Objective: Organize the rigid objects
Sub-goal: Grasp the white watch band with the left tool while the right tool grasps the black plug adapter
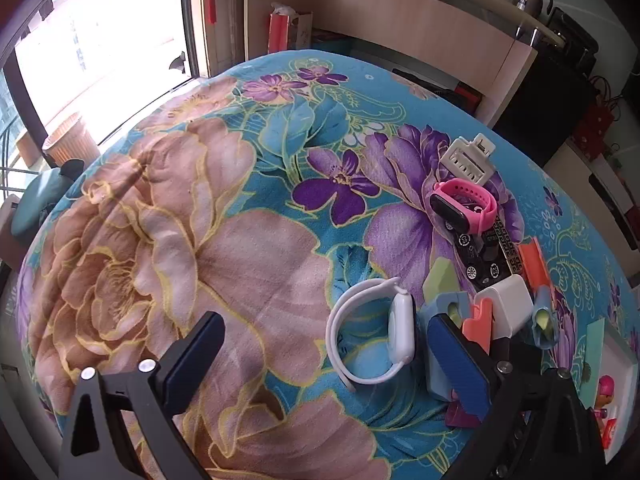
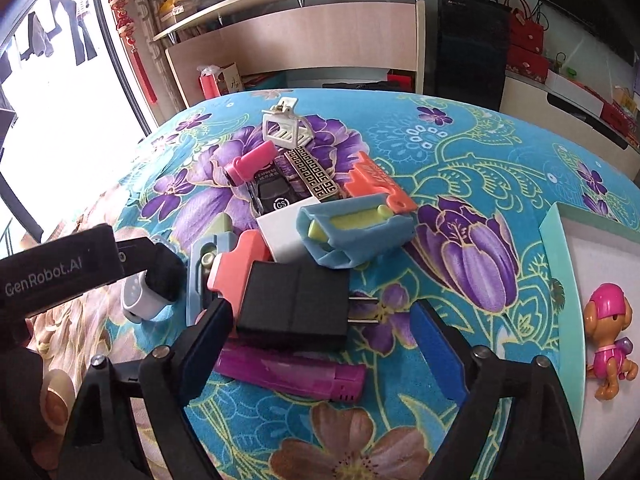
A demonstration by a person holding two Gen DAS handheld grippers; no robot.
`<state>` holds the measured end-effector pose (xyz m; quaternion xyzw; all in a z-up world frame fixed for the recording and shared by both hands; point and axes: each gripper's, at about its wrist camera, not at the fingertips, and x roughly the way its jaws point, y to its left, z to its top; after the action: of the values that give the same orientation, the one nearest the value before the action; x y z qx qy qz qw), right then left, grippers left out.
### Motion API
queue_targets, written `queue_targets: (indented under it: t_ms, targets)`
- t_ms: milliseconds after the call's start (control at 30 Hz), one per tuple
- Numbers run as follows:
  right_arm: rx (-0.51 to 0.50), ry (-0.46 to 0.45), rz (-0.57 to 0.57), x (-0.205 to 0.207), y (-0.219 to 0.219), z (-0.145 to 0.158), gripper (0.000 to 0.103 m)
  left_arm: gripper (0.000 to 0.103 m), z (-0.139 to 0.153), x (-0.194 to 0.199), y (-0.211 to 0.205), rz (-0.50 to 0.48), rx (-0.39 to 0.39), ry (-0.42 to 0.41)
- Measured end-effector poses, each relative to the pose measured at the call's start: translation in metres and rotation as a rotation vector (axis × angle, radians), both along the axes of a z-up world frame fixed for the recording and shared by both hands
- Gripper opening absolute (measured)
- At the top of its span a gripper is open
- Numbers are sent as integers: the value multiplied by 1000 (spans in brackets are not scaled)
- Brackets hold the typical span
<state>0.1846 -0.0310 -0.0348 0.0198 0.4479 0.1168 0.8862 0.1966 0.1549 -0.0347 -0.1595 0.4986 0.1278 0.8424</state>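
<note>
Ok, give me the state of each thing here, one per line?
Left tongs: open, white watch between them.
Right tongs: open around black charger.
White watch: on edge, strap looped.
Black charger: prongs out, lying over purple lighter.
Pink watch: strap looped.

Both wrist views close, angled down; share object pile (image 1: 480, 264), roughly.

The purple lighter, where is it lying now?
In the right wrist view the purple lighter lies on the floral cloth, low in the picture, just in front of the black plug adapter.
</note>
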Motion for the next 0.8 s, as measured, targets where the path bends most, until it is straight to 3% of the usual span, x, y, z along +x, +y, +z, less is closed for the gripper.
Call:
queue_targets:
  t_ms: [100,300,467,800]
  targets:
    - [11,-7,7,0,1,2,70,97,-4,1,0,-10,-26,8]
    - [29,2,3,0,-1,2,69,80,-5,5,-13,-57,6,25]
    - [38,10,3,-1,-3,3,69,50,-7,7,-21,-100,-17,34]
    - [52,24,6,-7,-9,10,69,50,4,3,-30,-115,21,30]
